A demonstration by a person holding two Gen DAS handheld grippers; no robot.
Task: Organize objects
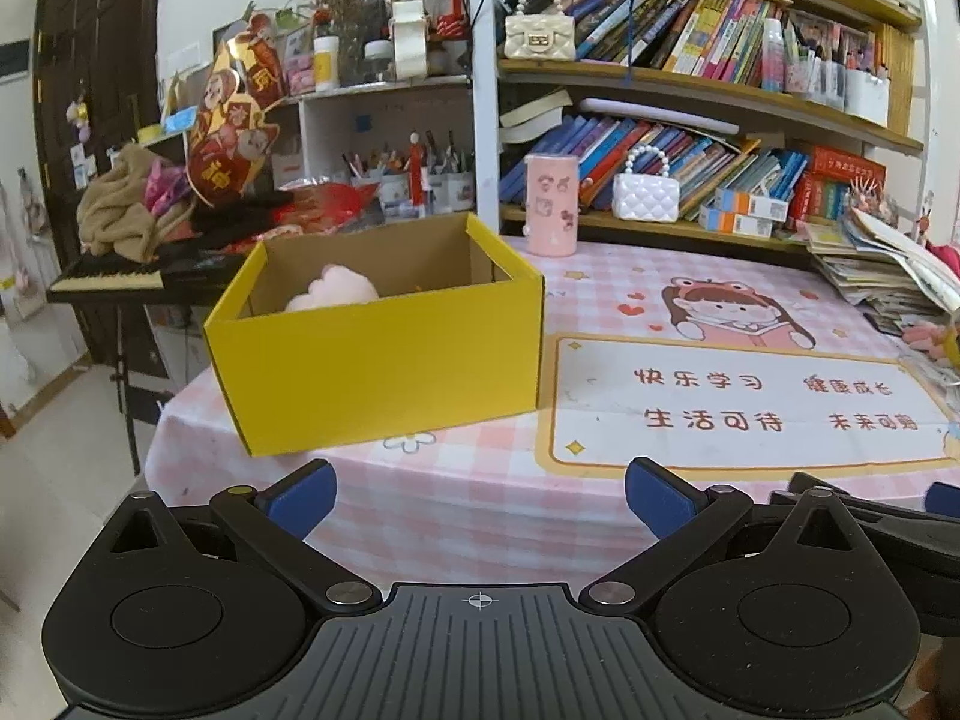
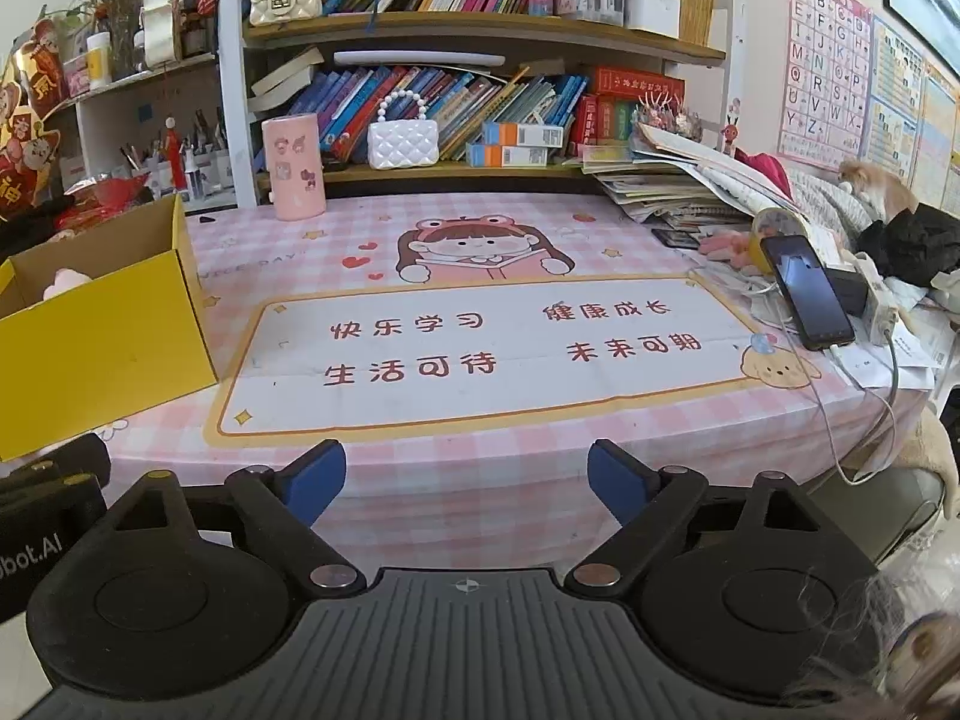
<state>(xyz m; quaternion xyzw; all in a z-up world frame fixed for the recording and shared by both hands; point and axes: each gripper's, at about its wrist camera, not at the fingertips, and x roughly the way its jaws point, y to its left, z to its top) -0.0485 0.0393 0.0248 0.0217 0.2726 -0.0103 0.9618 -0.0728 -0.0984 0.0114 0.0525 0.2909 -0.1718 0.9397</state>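
Note:
A yellow cardboard box (image 1: 384, 354) stands open on the pink checked tablecloth (image 1: 456, 516) at the table's left end. A pale pink soft toy (image 1: 333, 295) lies inside it. The box also shows at the left of the right wrist view (image 2: 102, 348), with the toy (image 2: 63, 283) in it. My left gripper (image 1: 480, 498) is open and empty, held back at the table's near edge, in front of the box. My right gripper (image 2: 467, 483) is open and empty, at the near edge, facing the printed mat (image 2: 480, 354).
A pink cylinder holder (image 2: 294, 167) stands at the back by the bookshelf (image 2: 480, 36). A white handbag (image 2: 403, 141) sits on the lower shelf. A stack of papers (image 2: 678, 186), a phone (image 2: 807, 291) with cable and clutter fill the right end. A keyboard (image 1: 108, 279) stands left of the table.

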